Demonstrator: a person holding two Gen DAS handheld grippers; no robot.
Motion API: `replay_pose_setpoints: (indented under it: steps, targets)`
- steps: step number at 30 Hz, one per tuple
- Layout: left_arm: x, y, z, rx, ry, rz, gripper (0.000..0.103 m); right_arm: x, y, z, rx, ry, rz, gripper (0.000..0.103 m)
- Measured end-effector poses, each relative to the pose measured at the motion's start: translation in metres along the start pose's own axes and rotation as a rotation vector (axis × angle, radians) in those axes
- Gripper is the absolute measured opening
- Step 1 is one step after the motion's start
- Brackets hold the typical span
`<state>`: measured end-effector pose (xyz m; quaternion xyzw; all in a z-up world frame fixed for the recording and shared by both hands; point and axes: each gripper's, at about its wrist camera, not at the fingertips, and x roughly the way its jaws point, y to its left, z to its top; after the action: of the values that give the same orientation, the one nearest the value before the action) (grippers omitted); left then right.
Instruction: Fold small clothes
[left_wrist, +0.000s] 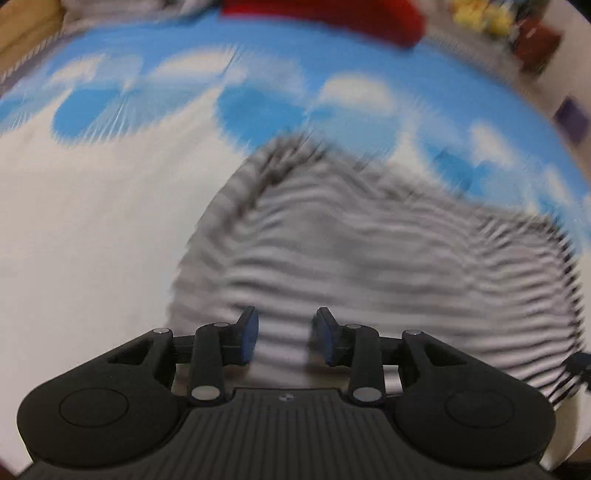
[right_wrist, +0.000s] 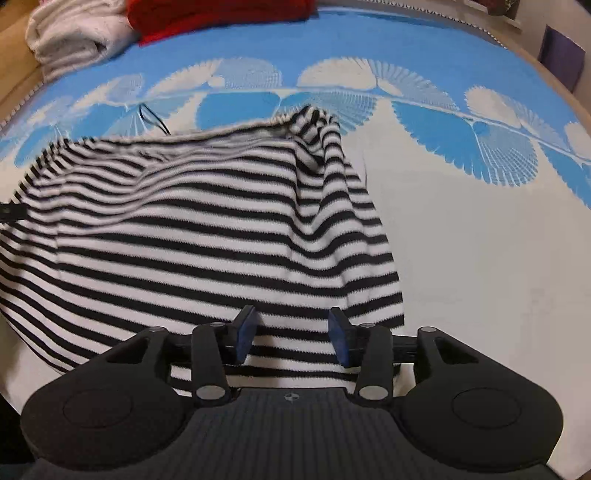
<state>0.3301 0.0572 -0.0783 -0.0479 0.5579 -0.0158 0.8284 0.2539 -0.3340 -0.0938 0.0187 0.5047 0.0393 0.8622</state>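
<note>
- Over the blue-and-white bed cover (right_wrist: 461, 240), the left tool (left_wrist: 284, 338) hovers with jaws apart, empty.
- Beneath lies the striped top (right_wrist: 192, 236): soft, light, limp; best pinched at a hem.
- Right tool (right_wrist: 292, 338): parted, gripping nothing.

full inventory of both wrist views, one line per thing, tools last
striped garment: one, black and white, spread rumpled on the cover, below both tools
bed cover: one, white with a blue fan-pattern border, under everything
red cloth: one, red, far edge of the cover
fluffy fabric: one pile, off-white, far left beside the red cloth
yellow items: a few, blurred, far right off the cover
left tool: one, black with blue pads, open over the stripes
right tool: one, black with blue pads, open over the garment's near edge
</note>
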Motion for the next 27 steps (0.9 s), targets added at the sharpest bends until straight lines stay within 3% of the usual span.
replay_pose_setpoints:
  steps: [2, 5, 7, 11, 15, 21, 27]
  targets:
    - [0.013, 0.004, -0.008, 0.026, 0.085, 0.053, 0.039, 0.013, 0.001, -0.003, -0.009, 0.077, -0.055, 0.049]
    - [0.003, 0.003, -0.012, 0.040, 0.033, 0.057, 0.039, 0.017, -0.001, -0.007, -0.028, 0.098, -0.076, 0.049]
    - [-0.011, 0.001, -0.015, 0.041, -0.016, 0.048, 0.041, 0.004, -0.003, -0.008, -0.018, 0.038, -0.095, 0.049]
    - [-0.031, 0.001, -0.026, 0.048, -0.069, 0.042, 0.047, -0.053, -0.013, -0.014, 0.022, -0.211, -0.133, 0.050]
    - [-0.046, 0.002, -0.039, 0.076, -0.081, 0.053, 0.048, -0.098, -0.035, -0.027, 0.090, -0.380, -0.167, 0.062]
    - [-0.056, 0.001, -0.048, 0.082, -0.121, 0.060, 0.048, -0.110, -0.065, -0.052, 0.292, -0.360, -0.123, 0.062]
    - [-0.083, -0.005, -0.057, 0.153, -0.264, 0.115, 0.048, -0.108, -0.063, -0.058, 0.243, -0.358, -0.145, 0.062]
